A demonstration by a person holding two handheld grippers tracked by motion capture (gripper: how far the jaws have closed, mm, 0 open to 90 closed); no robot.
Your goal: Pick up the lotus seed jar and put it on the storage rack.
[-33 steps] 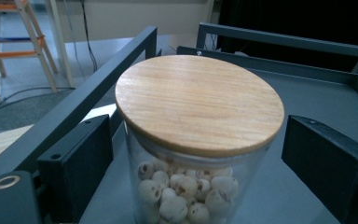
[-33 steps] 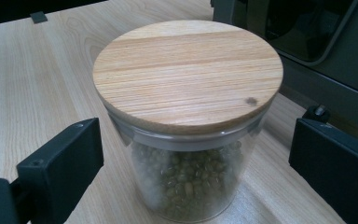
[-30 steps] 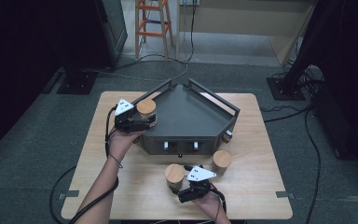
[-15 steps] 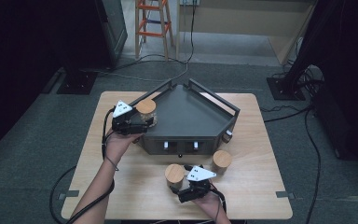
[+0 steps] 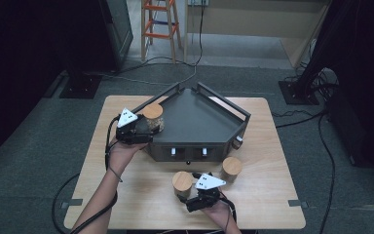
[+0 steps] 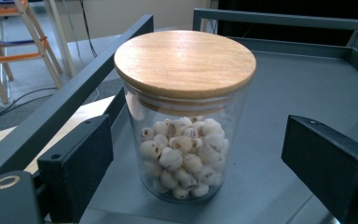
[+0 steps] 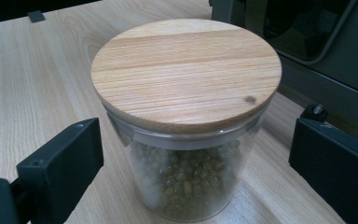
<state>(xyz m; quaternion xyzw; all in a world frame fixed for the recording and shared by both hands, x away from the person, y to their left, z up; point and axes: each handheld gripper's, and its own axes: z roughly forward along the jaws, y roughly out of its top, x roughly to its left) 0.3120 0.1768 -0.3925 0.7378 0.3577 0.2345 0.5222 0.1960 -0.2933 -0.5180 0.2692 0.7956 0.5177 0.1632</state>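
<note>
My left gripper stands with its jaws spread wide, one on each side of a glass jar of pale round seeds, neither jaw touching the glass. The jar sits upright on the grey top of a dark metal rack, close to the rack's rail, and carries a flat wooden lid. The seeds fill roughly the lower half. From the high view, this jar is at the rack's left corner, my left gripper just beside it.

My right gripper is likewise wide open, its jaws flanking a second glass jar of small green beans with clear gaps on both sides. That jar stands upright on the wooden table, just in front of the rack, capped with the same kind of wooden lid; the beans reach about halfway up. In the high view it stands on the table at my right gripper. A third wood-lidded jar stands near it to the right; its contents I cannot make out.
</note>
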